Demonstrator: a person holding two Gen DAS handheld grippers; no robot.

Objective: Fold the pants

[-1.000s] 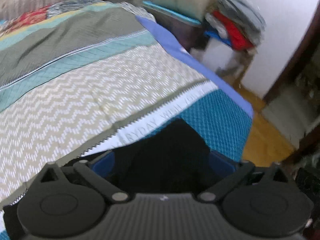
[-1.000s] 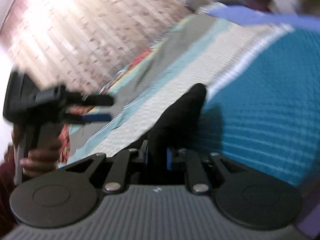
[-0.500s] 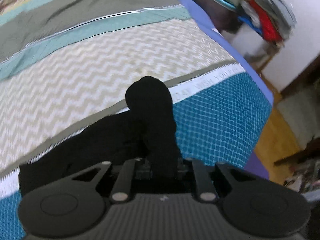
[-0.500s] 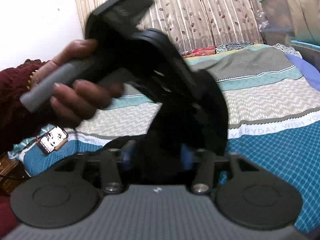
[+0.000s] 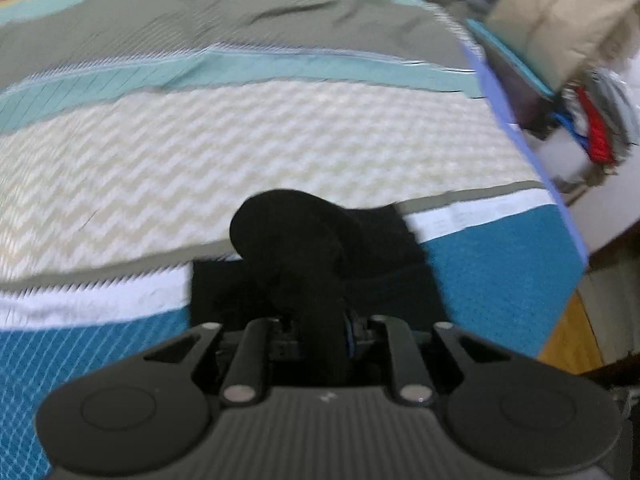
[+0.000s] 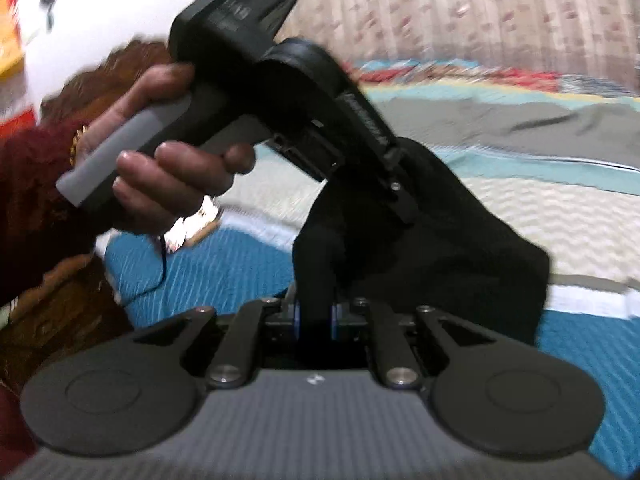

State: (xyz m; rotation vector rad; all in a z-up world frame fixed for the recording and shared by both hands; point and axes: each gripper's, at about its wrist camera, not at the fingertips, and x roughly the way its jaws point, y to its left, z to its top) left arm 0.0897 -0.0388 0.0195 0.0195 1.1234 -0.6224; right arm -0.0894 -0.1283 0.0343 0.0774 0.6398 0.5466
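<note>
now both grippers (image 5: 318, 322) (image 6: 314, 316) clamp pants (image 5: 304, 248), lifted higher than before

Bed (image 5: 280, 152) fills most of both views; bedspread banded: teal grid, white strip, cream chevron, pale teal, grey-olive, red patterned band at the far end. Purple-blue sheet edge (image 5: 516, 136) runs along the bed's right side. Wooden floor (image 5: 568, 340) beside the bed corner, orange-brown. Beyond the bed: beige cardboard box (image 5: 560, 24) on a teal-lidded container; pile of clothes (image 5: 600, 128), red, blue, grey. Right wrist view: floral curtain (image 6: 480, 12) behind the bed, white wall (image 6: 100, 0) at left. Both views motion-blurred.
</note>
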